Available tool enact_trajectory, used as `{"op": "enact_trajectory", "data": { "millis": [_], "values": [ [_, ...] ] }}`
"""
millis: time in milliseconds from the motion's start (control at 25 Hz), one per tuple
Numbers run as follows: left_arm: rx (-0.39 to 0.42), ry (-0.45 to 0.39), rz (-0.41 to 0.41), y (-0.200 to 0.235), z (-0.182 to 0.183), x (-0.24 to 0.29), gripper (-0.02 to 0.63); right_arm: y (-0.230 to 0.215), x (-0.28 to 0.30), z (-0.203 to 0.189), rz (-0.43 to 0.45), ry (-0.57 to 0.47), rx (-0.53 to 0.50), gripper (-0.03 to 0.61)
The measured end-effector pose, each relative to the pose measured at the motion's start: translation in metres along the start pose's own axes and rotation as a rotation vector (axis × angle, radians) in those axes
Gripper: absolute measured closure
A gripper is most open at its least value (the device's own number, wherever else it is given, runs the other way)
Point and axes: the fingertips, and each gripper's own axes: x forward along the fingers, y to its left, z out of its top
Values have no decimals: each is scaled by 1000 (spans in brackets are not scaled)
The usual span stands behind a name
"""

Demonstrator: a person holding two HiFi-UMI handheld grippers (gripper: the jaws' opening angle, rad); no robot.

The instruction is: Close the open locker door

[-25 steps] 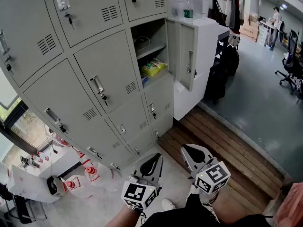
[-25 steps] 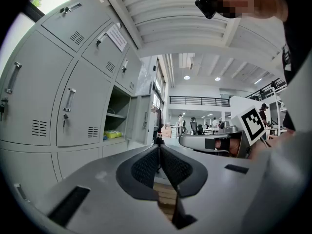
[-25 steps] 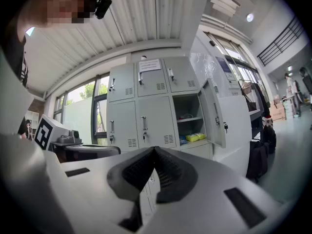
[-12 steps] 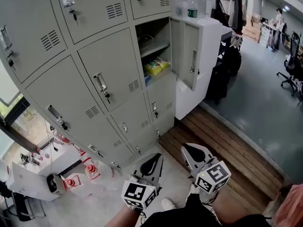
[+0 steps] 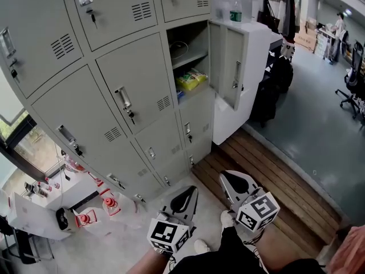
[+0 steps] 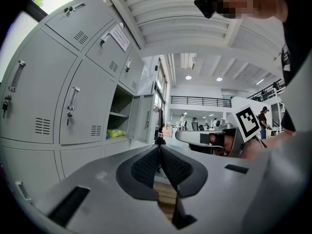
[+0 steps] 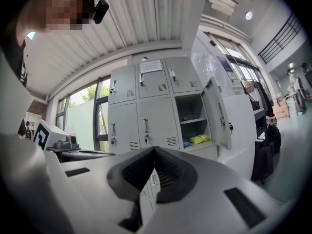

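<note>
A bank of grey lockers (image 5: 85, 84) fills the left of the head view. One locker door (image 5: 232, 67) at the right end stands swung open, its handle (image 5: 235, 83) facing me. Inside, a shelf holds a yellow-green packet (image 5: 191, 79). The same open door (image 7: 219, 113) shows in the right gripper view and, further off, as a narrow open door (image 6: 146, 125) in the left gripper view. My left gripper (image 5: 187, 194) and right gripper (image 5: 234, 182) hang low near my legs, well short of the lockers. Both are shut with nothing between the pads.
A white cabinet (image 5: 256, 73) with a bottle (image 5: 235, 10) on top stands right of the open door. Wooden floor planks (image 5: 274, 181) run in front of the lockers. Office chairs (image 5: 353, 79) and a person stand far off at the right.
The view has shifted slightly, so the lockers and open door sit a little further right and lower in the frame. Both grippers stay low and shut.
</note>
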Motion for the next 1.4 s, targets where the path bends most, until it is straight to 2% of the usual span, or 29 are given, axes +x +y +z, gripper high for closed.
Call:
{"op": "enact_trajectory", "data": {
  "millis": [480, 1400],
  "values": [
    [0, 3, 47, 17, 6, 41, 591, -44, 38, 15, 48, -9, -5, 526],
    [-31, 30, 73, 47, 5, 194, 591, -204, 114, 33, 55, 10, -13, 526]
  ]
}}
